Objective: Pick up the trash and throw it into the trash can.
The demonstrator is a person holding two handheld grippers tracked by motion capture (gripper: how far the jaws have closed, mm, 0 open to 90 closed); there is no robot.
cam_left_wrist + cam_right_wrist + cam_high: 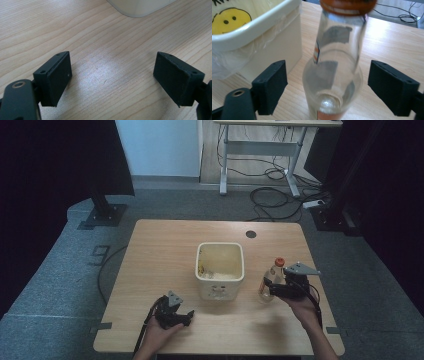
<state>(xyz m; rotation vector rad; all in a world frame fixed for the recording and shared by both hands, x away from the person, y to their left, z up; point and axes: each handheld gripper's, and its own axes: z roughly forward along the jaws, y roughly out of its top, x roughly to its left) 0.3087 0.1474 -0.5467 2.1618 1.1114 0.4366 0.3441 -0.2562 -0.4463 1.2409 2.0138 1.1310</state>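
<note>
My right gripper [270, 287] stands at the right side of the wooden table [165, 245], with its jaws either side of a clear glass bottle [271, 279] topped by an orange cap [279, 262]. In the right gripper view the bottle [334, 72] sits between the two black pads [273, 85], and I can see a gap of bare table on each side of the glass, so the pads are not pressing on it; the jaws are part-way open and nothing is gripped. The bottle appears to lean slightly in that view, with its cap [348, 5] blurred at the top edge. It stands just to the right of the cream bin [220, 270], which is lined with a clear plastic bag [227, 65] and carries a yellow smiley face [230, 20] on its side. My left gripper [186, 316] rests low near the front left of the table, in front of the bin and well apart from the bottle. In the left gripper view its jaws stand wide apart over bare wood [107, 75], holding nothing.
</note>
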